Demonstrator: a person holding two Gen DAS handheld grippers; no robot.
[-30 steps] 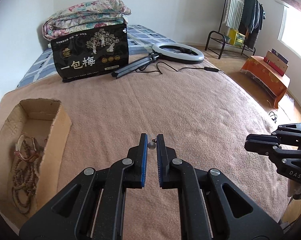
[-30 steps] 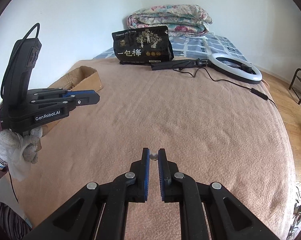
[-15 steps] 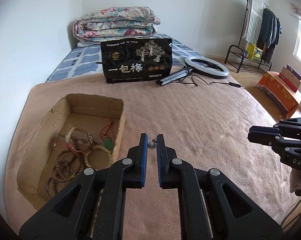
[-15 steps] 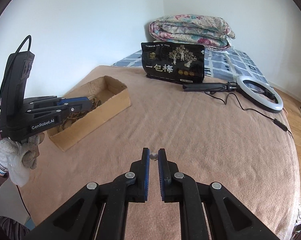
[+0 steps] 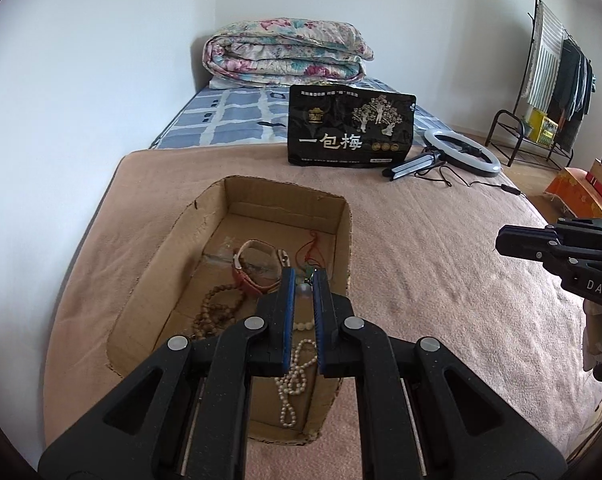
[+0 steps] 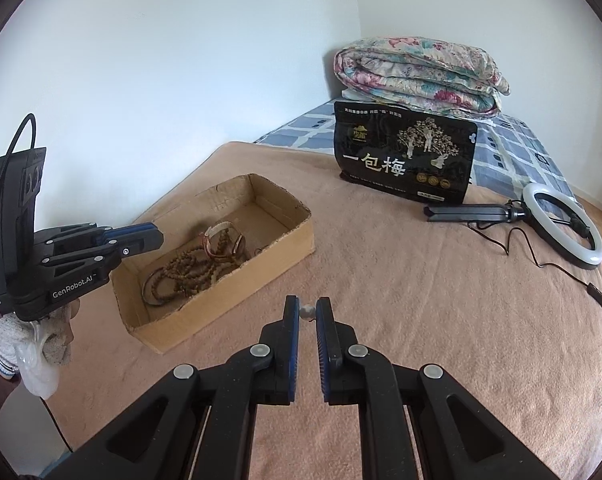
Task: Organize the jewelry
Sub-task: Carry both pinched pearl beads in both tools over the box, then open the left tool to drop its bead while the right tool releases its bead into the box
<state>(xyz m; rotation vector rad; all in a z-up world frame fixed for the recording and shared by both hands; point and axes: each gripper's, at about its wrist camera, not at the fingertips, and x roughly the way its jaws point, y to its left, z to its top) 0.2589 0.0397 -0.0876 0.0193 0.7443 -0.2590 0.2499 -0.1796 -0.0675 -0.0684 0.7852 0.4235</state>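
Over the cardboard box (image 5: 343,236), left tongs (image 5: 303,286) pinch a bead (right tongs (image 6: 307,312) likewise, above bare blanket (image 6: 441,320)).

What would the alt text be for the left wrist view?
The left claw, shut on a small bead, hovers over an open cardboard box holding a pearl strand and wooden beads on a tan blanket.

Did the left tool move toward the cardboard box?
Yes. The left tool swung toward the cardboard box: a second ago the box sat far left in its view, and now the tips hang over it.
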